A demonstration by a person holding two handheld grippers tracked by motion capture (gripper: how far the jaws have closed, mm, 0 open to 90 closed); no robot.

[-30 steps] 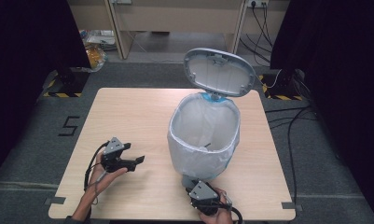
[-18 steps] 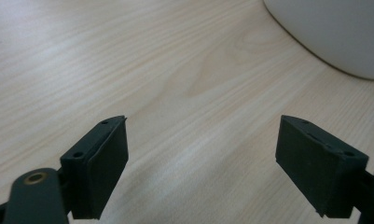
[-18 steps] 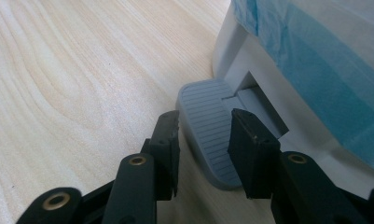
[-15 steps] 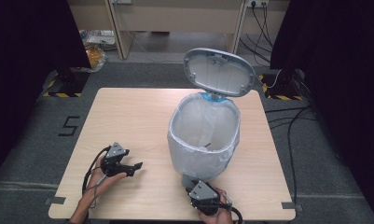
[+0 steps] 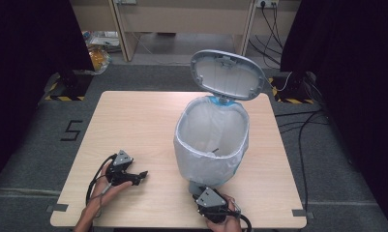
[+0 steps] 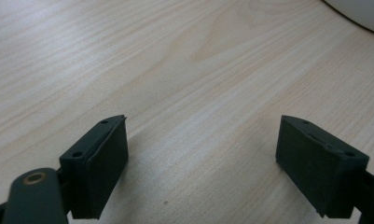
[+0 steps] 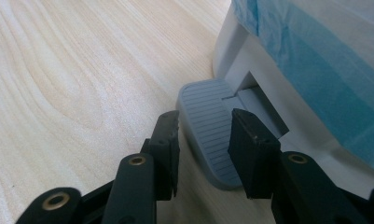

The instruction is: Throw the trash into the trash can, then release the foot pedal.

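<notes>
left gripper [image 5: 142, 175] drawn nearer table edge, right gripper [image 7: 202, 135] unmoved on pedal [image 7: 205, 126]

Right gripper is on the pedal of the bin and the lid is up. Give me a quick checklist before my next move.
1. Grey oval lid of the bag-lined pedal bin raised: ok.
2. Right gripper over the grey ribbed pedal, jaws astride it: ok.
3. Pads actually pressing the pedal: cannot tell.
4. Left gripper open, nothing between its jaws: ok.
5. Left gripper apart from the bin, on the pale wooden table: ok.
6. Blue-white bag liner seated on the rim: ok.
</notes>
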